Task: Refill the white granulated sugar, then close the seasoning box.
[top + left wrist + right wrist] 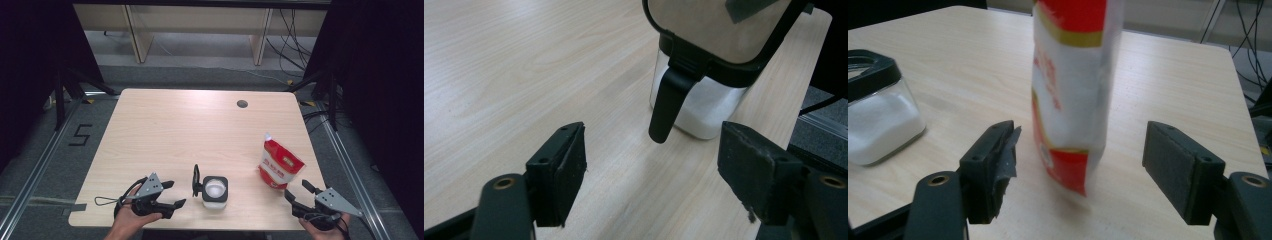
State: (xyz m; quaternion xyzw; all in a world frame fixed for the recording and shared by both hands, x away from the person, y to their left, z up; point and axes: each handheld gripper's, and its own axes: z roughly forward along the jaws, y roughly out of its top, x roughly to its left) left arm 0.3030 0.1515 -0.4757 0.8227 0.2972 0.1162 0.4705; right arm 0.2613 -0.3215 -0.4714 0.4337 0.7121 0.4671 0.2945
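High overhead view, two close gripper views

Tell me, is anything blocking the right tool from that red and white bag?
Nothing visible does. The right tool is open, and the upright red and white plastic bag stands just ahead of its jaws on bare wooden table. The glass jar of white powder sits off to the side.

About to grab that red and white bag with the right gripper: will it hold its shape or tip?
The bag looks soft and crinkled, so it would probably dent between the open right gripper. Standing tall on a narrow base, it may tip if nudged. Its glossy film could be slippery.
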